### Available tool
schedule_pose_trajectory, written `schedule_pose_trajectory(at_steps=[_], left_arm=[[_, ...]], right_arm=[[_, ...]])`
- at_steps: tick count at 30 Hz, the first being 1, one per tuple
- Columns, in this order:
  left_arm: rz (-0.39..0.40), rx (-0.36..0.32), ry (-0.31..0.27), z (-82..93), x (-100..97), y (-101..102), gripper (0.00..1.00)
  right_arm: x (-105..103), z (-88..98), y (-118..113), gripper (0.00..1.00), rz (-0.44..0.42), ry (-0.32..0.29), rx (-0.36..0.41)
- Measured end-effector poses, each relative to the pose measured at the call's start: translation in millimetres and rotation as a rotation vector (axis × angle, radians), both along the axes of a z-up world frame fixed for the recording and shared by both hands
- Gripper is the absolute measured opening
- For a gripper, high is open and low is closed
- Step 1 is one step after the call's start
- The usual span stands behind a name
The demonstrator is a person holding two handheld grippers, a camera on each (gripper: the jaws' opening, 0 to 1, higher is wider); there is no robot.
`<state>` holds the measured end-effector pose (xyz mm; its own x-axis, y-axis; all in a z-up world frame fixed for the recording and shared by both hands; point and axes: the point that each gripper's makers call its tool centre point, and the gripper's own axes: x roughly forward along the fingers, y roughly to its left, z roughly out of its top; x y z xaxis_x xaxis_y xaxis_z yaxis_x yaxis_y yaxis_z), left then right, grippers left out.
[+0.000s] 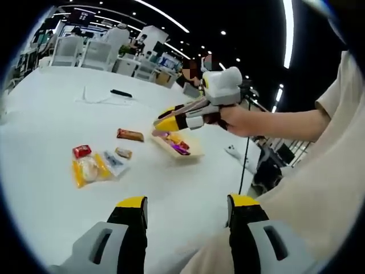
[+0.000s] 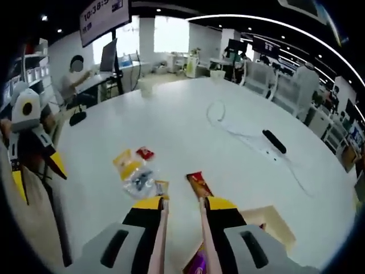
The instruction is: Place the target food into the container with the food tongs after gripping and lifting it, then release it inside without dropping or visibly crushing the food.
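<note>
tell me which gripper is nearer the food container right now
Right. The right gripper holds tongs just over the container; the left gripper sits back across bare table.

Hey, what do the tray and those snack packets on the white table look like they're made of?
The tray looks like pale unfinished wood or thick card: matte tan, flat walls, so either is possible. The yellow packet and brown packet look like thin plastic film, glossy and crinkled with bright highlights. The table seems smooth white laminate, softly reflecting the ceiling lights.
</note>
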<state>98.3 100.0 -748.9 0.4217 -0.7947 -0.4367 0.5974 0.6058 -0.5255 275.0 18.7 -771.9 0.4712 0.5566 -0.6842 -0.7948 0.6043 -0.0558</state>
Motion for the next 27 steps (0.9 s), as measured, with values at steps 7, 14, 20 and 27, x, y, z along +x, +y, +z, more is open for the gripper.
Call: schedule_pose_trajectory(at_steps=[7,14,20,27], left_arm=[[-0.007,0.001,0.017,-4.3,2.6,1,0.56],[-0.01,-0.004,0.02,-4.8,5.4,3,0.56],[-0.003,-0.007,0.023,-6.6,5.7,6,0.56],[0.009,-0.011,0.034,-10.3,2.7,10,0.56]], right_arm=[[6,-3.4,5,0.26,0.0,0.017,0.0],[5,-6.4,6,0.25,0.001,0.028,-0.005],[9,-8.7,6,0.27,-0.006,0.032,-0.007],[17,-13.9,4,0.28,-0.012,0.024,-0.034]])
